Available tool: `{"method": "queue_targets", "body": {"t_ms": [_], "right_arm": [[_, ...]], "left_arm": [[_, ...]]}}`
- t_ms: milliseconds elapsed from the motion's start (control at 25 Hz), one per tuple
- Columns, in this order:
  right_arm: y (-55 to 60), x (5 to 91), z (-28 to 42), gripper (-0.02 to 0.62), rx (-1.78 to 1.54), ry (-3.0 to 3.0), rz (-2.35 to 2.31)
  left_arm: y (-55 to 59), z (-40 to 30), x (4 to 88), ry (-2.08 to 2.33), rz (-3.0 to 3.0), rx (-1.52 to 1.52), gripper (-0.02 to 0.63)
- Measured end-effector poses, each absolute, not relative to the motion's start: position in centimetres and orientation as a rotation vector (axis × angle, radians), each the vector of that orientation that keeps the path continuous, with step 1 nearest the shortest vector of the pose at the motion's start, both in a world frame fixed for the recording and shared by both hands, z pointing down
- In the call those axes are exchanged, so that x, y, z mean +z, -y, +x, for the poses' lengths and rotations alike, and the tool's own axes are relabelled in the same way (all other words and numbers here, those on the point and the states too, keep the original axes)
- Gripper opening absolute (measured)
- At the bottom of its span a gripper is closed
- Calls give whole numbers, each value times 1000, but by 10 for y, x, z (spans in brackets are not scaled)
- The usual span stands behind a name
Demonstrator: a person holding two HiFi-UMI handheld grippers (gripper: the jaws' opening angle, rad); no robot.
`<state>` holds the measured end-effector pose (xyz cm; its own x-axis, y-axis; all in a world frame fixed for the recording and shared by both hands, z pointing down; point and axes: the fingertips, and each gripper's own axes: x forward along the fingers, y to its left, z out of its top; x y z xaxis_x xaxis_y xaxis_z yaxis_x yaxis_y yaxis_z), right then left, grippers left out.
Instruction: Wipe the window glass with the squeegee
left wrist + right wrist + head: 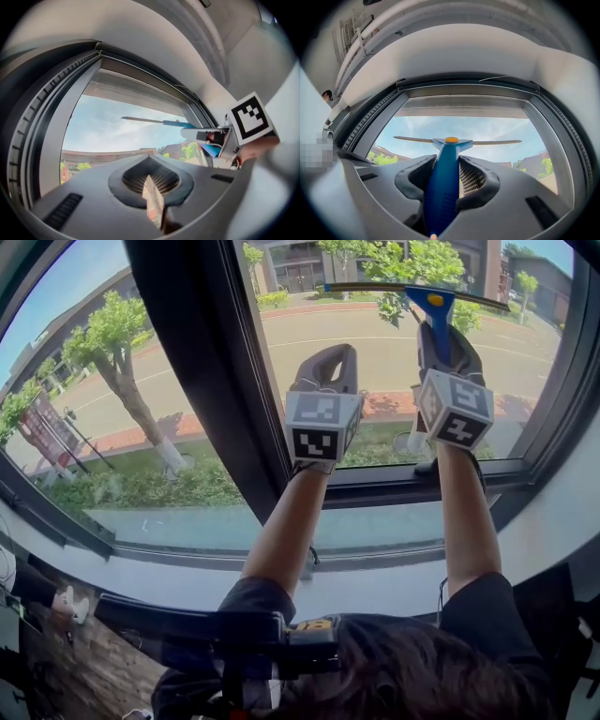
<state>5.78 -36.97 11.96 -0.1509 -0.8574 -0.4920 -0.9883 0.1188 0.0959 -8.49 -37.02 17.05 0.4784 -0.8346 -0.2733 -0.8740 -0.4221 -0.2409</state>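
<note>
Leafy tree [111, 332], sunlit road [375, 357], brick buildings [302, 266] outside

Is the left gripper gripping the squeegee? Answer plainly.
No: the left gripper has its jaws together on nothing, while the right gripper clamps the squeegee.

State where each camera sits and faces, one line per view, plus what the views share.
Head view: on the person's head, facing down at the window; both forearms, left hand-held gripper and right hand-held gripper show.
Left gripper view: on the left hand-held gripper, facing up along its shut, empty jaws.
Right gripper view: along jaws clamping the squeegee.
All three show the squeegee.
</note>
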Motion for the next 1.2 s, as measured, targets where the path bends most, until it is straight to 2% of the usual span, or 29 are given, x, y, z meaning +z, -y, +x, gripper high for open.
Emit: {"method": "queue_targets", "body": {"t_ms": [1200], "right_arm": [[367,240,60,141,422,-2144,-1836]], "left_arm": [[372,-97,271,-1485,-2528,19,2]]}}
